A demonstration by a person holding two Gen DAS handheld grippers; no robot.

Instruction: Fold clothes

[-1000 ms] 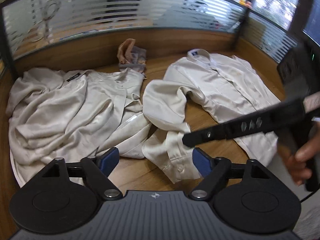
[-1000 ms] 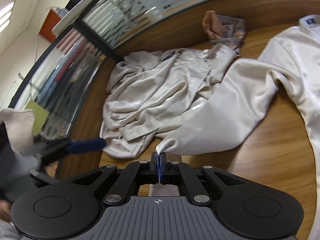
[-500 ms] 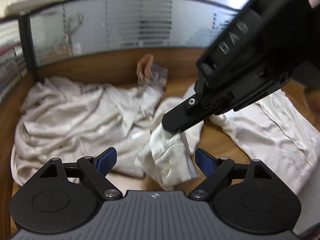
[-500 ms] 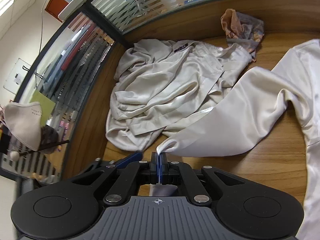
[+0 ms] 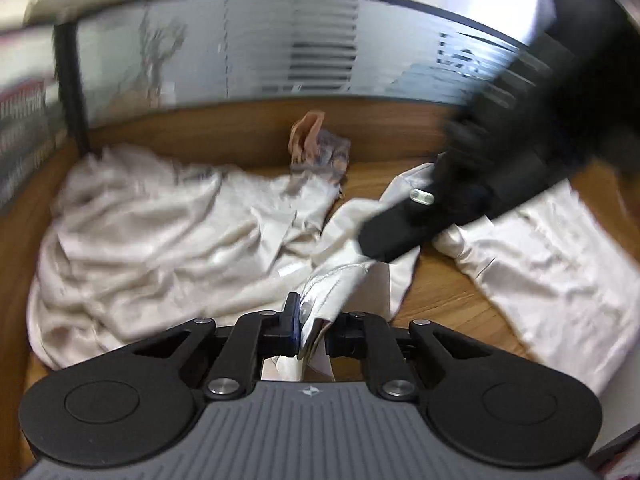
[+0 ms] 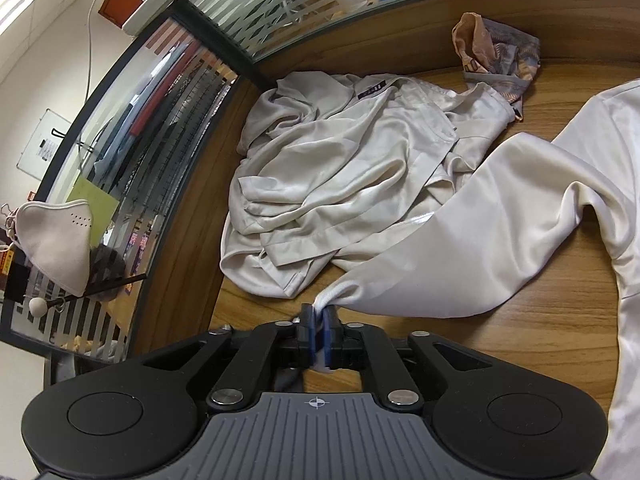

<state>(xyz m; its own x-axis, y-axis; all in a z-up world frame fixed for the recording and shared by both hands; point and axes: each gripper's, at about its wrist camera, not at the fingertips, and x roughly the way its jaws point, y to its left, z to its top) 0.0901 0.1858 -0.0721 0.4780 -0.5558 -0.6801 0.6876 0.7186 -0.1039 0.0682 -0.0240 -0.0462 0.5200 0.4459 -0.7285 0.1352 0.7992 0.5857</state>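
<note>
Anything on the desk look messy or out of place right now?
Yes. A second cream shirt lies crumpled in a heap at the desk's left side, overlapping the sleeve both grippers hold. A patterned orange-grey cloth sits bunched against the back wall.

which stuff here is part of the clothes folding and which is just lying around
Part of the job:
- cream shirt spread on the right, its sleeve cuff clamped in the right gripper
- left gripper, jaws shut on that sleeve
- crumpled cream shirt, waiting

Lying about:
- patterned orange-grey cloth by the wall
- face mask behind the glass partition
</note>
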